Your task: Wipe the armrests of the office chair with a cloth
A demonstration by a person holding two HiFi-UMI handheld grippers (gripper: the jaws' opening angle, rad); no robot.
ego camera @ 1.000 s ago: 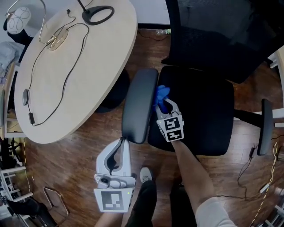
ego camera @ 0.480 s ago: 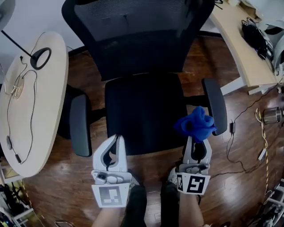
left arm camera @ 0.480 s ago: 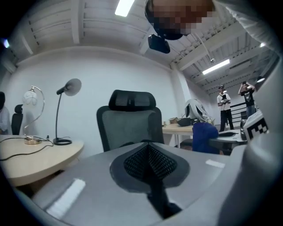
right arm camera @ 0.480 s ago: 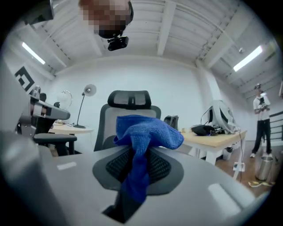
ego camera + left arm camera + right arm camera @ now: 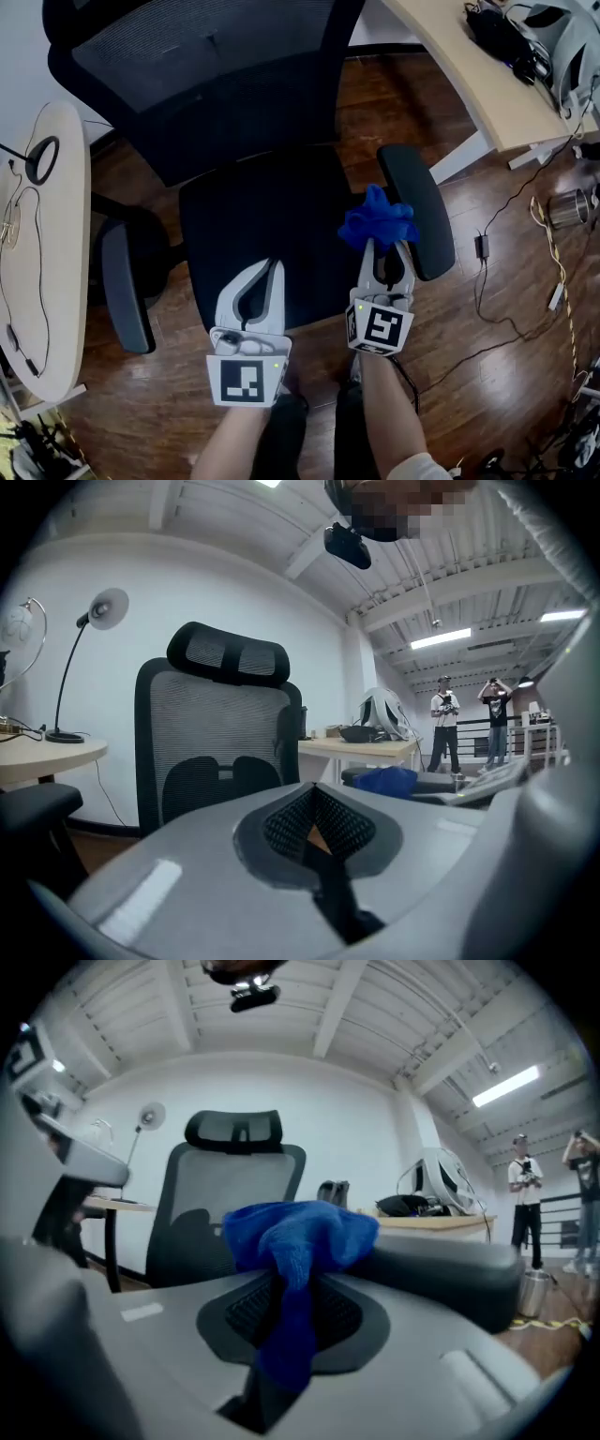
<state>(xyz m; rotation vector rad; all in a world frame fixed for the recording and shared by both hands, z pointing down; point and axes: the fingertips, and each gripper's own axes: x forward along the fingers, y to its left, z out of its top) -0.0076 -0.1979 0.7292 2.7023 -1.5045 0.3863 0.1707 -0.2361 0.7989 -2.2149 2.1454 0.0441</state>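
A black office chair shows in the head view with its seat (image 5: 253, 225) in the middle, the left armrest (image 5: 120, 281) on one side and the right armrest (image 5: 417, 220) on the other. My right gripper (image 5: 384, 246) is shut on a bunched blue cloth (image 5: 377, 220), which hangs just left of the right armrest's inner edge. In the right gripper view the cloth (image 5: 300, 1227) fills the jaws and the armrest (image 5: 450, 1265) lies close on the right. My left gripper (image 5: 264, 277) is shut and empty over the seat's front edge.
A round beige table (image 5: 47, 262) with a cable stands left of the chair. A light desk (image 5: 469, 75) runs at the upper right, with a metal can (image 5: 562, 208) and cables on the wood floor beside it. Two people (image 5: 469, 719) stand far off.
My right gripper has carried the blue cloth from the left armrest across the seat to the right armrest. The left gripper stayed shut in front of the seat.
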